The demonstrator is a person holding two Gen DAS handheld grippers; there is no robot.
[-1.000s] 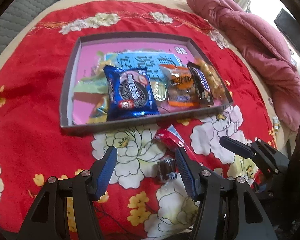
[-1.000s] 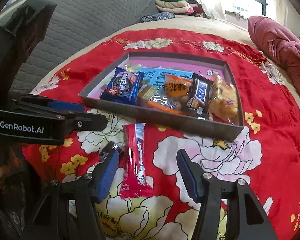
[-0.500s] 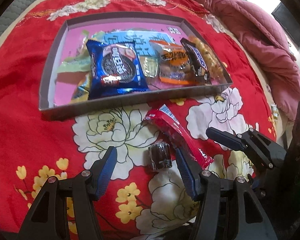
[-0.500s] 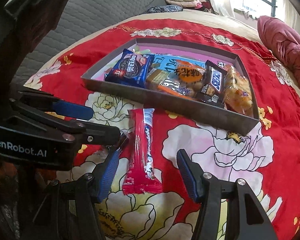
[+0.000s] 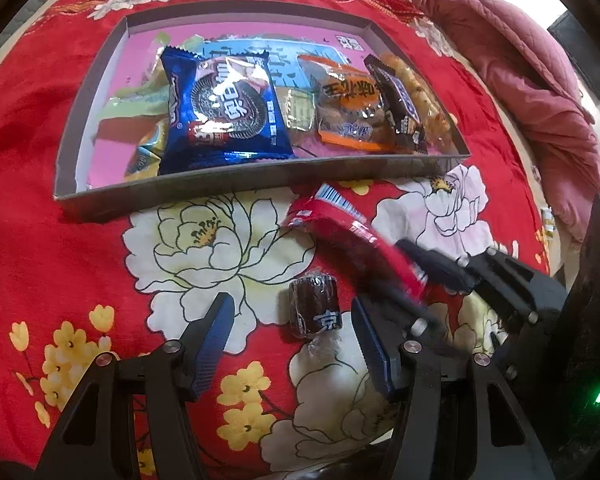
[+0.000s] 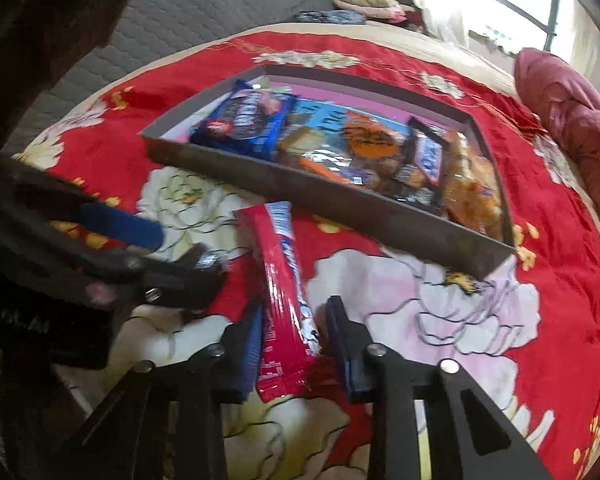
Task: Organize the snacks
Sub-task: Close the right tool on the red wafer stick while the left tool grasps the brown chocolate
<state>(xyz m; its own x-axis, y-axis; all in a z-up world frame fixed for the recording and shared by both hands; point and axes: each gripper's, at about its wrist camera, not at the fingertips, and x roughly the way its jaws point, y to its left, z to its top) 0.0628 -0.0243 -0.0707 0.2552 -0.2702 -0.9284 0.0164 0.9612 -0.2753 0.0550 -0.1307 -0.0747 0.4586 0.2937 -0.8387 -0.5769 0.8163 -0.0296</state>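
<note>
On a bed's red flowered cover [image 5: 60, 240], the right claw [image 6: 290, 336] is closing around a long red snack bar [image 6: 284, 292] lying between its blue pads, just outside the grey tray [image 5: 172, 196] of snacks. The left claw [image 5: 290, 332] hangs half open over a small dark wrapped sweet [image 5: 314, 310], which sits nearer its right pad, gripping nothing.

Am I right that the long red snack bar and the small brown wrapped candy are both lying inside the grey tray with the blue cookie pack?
Not quite. The blue cookie pack is in the grey tray, but the long red snack bar and the small brown wrapped candy lie outside it, on the red floral cloth in front. The left wrist view shows this.
</note>
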